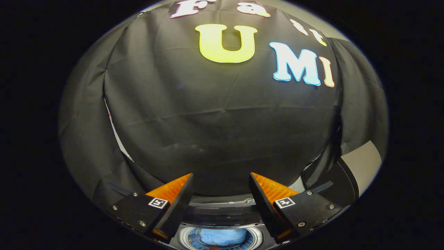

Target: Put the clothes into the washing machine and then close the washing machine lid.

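My gripper [221, 178] is open, its two fingers spread wide with nothing between them, held high and facing the black cloth wall. Below and between the finger bases I see the washing machine's round drum opening [256, 235] from above. A light blue piece of clothing [223, 236] lies inside the drum. The machine's dark top panel [222, 217] runs behind the opening, just under the fingers. The lid is hard to make out; a grey and black slab [357, 170] stands up beyond the right finger and may be it.
The black cloth wall [222, 121] hangs close ahead and wraps around both sides. A pale strip of wall [119, 139] shows through a gap in the cloth on the left.
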Demonstrator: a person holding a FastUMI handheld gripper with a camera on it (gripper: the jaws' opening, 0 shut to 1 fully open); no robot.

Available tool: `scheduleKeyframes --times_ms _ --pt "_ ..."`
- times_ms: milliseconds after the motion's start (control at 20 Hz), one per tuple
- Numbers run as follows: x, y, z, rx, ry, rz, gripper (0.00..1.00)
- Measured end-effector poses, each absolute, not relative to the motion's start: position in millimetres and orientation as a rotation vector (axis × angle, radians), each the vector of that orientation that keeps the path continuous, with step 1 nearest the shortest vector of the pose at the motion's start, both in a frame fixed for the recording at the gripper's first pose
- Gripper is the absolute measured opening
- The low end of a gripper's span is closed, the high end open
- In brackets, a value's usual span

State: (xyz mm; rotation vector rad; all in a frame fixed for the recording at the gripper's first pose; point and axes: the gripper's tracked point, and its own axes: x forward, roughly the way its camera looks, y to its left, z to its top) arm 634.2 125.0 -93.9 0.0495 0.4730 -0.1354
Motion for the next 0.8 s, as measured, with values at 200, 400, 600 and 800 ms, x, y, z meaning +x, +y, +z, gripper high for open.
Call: scheduleKeyframes --times_ms 200,400,600,800 --pt "635.7 125.4 -90.3 0.047 0.433 -0.134 0.97" --pt "636.0 126.5 -88.4 0.052 0.417 -0.125 0.97" --pt "636.0 128.6 -85.5 0.049 0.381 -0.120 0.97" --pt "635.9 129.0 -84.4 0.049 0.361 -0.124 0.97"
